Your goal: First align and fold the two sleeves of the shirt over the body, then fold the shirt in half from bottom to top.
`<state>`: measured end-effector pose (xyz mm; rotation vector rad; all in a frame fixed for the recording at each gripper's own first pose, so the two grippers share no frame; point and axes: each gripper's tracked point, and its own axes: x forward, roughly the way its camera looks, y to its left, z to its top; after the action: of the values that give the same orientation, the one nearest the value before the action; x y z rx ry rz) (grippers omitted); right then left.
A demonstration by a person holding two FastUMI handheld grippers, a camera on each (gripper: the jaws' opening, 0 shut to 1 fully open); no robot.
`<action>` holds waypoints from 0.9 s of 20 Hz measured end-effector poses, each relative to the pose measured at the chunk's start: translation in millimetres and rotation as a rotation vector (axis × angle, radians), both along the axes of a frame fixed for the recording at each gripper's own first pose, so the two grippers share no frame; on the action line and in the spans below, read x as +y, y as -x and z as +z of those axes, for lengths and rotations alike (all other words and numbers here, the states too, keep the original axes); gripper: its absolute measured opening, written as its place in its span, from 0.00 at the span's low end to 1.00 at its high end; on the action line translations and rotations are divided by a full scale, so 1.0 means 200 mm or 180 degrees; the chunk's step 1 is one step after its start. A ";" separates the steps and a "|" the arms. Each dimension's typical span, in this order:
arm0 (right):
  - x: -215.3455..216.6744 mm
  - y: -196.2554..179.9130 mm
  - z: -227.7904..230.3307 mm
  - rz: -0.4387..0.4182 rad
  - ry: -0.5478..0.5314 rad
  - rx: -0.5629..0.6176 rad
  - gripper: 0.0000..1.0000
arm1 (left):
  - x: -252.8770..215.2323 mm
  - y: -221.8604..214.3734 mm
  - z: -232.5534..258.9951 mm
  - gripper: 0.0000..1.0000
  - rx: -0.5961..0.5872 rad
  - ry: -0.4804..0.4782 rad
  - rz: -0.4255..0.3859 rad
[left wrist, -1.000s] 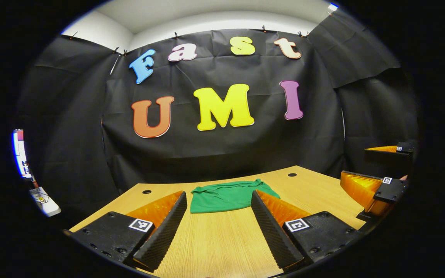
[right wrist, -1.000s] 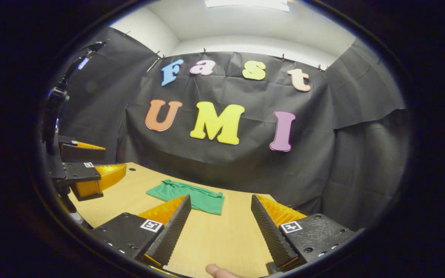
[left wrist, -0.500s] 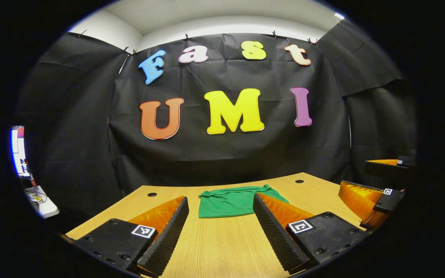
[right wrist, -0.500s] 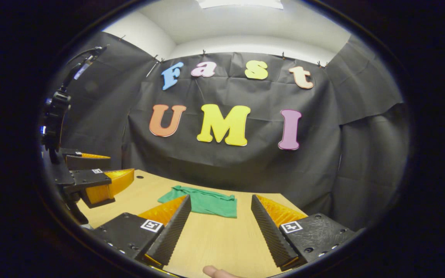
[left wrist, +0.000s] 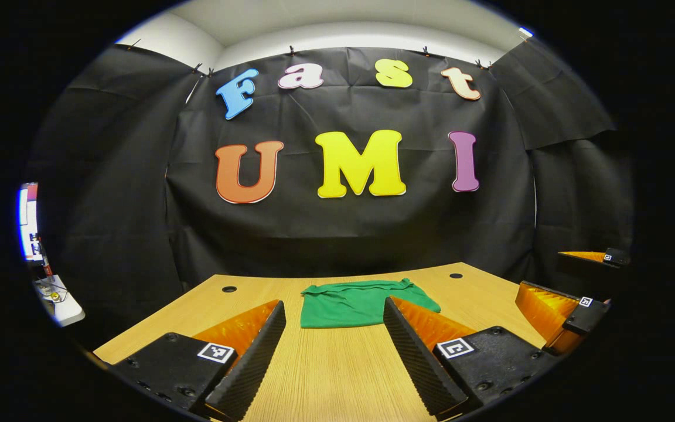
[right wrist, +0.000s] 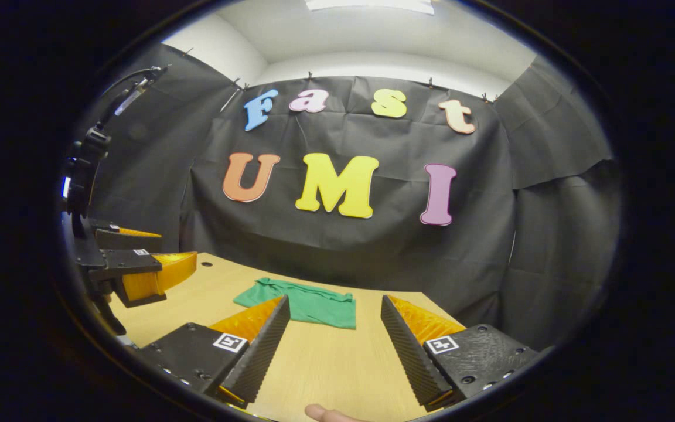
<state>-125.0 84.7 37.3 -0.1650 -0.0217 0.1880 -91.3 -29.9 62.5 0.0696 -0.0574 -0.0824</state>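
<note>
A green shirt (left wrist: 354,303) lies folded into a compact rectangle on the wooden table (left wrist: 337,369), toward the far edge. In the right gripper view the same shirt (right wrist: 308,305) sits left of centre. My left gripper (left wrist: 334,343) hovers open above the near part of the table, well short of the shirt, with nothing between its fingers. My right gripper (right wrist: 331,346) is also open and empty, back from the shirt. The right gripper (left wrist: 566,293) appears at the right edge of the left gripper view; the left gripper (right wrist: 138,264) appears at the left of the right gripper view.
Two round cable holes (left wrist: 229,289) (left wrist: 456,275) mark the table's far corners. Black cloth walls close the booth behind and at both sides. A fingertip (right wrist: 323,414) shows at the bottom of the right gripper view. A bright screen (left wrist: 28,220) stands far left.
Both grippers have drifted slightly back and up, staying open. The shirt has not moved.
</note>
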 end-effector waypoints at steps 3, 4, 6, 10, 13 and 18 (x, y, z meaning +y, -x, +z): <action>-0.02 -0.01 -0.01 -0.0018 -0.0006 0.0024 0.97 | 0.00 0.00 0.00 1.00 -0.0008 0.0003 0.0003; -0.02 -0.01 0.00 -0.0020 -0.0005 0.0022 0.97 | 0.00 0.00 0.01 1.00 -0.0014 0.0000 0.0008; -0.02 -0.01 0.00 -0.0029 0.0011 0.0013 0.94 | 0.00 0.00 0.01 1.00 -0.0019 -0.0002 0.0000; -0.01 -0.01 0.01 -0.0029 0.0033 -0.0021 0.95 | 0.00 0.00 0.01 1.00 -0.0040 -0.0016 -0.0004; -0.01 0.00 0.01 -0.0031 0.0037 -0.0023 0.97 | -0.01 0.01 0.02 1.00 -0.0052 -0.0025 -0.0008; -0.03 -0.02 -0.02 -0.0065 0.0009 0.0029 0.97 | -0.03 0.01 0.02 1.00 -0.0062 -0.0038 -0.0040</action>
<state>-121.6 78.1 33.0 -0.1670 -0.0106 0.1686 -92.8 -35.4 67.2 0.0820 -0.0770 -0.0947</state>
